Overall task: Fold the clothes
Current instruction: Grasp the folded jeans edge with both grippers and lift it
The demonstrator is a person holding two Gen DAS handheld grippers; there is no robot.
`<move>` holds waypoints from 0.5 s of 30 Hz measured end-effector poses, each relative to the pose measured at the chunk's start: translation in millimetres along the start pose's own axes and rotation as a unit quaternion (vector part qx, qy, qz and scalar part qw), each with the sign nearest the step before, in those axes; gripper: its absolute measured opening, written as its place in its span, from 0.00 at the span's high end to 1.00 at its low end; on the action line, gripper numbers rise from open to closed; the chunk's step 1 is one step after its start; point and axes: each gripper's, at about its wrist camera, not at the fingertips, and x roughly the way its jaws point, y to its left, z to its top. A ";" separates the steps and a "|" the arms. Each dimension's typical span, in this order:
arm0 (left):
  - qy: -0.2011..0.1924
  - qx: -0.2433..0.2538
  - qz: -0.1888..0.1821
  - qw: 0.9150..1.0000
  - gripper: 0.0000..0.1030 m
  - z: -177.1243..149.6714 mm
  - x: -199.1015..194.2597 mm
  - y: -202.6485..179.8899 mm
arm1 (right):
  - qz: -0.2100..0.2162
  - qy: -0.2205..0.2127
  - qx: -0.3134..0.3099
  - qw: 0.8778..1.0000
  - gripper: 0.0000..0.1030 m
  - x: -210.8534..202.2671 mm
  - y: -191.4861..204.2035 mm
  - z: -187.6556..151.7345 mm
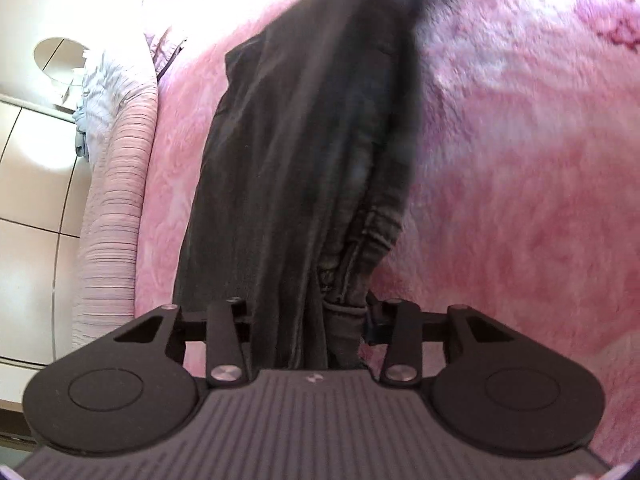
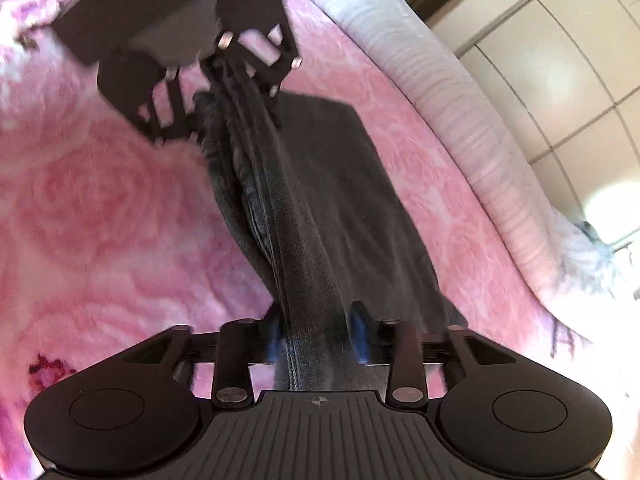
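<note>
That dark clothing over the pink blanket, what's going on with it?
A person is folding it with two handheld grippers. The left gripper and right gripper are each shut on an end of the dark garment, so it is stretched between them above the pink blanket, with part of it draping down to the blanket.

No readable text is showing in either view. The only sign is a small crosshair mark (image 2: 319, 401) sitting at the top centre of the ribbed plate (image 2: 320, 440), low in the right wrist frame. A similar small pale mark (image 1: 313, 377) is showing on the left wrist's plate (image 1: 320, 420), too blurred to make out.
</note>
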 end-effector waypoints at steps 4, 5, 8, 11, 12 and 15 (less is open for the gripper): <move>-0.013 -0.024 -0.011 1.000 0.64 -0.7 -1.1 10.8 | -0.034 0.014 -0.010 0.999 0.19 10.1 24.3 -2.4; -0.017 -0.026 -0.012 0.999 0.64 -1.5 -1.8 12.2 | -0.043 0.020 -0.019 0.999 0.19 14.9 24.7 -3.4; -0.021 -0.022 -0.015 0.999 0.58 -1.8 0.0 14.9 | -0.069 0.038 -0.046 0.996 0.21 29.5 26.0 -6.2; -0.017 -0.002 -0.021 1.000 0.45 2.9 3.7 9.9 | -0.074 0.056 -0.058 0.994 0.48 40.3 20.1 -9.0; -0.013 0.008 -0.022 1.000 0.47 3.7 5.7 7.4 | -0.062 0.060 -0.064 0.994 0.56 39.2 16.0 -8.0; -0.003 0.021 -0.023 1.000 0.63 5.1 3.7 10.0 | -0.045 0.069 -0.072 0.994 0.74 20.8 0.7 -0.7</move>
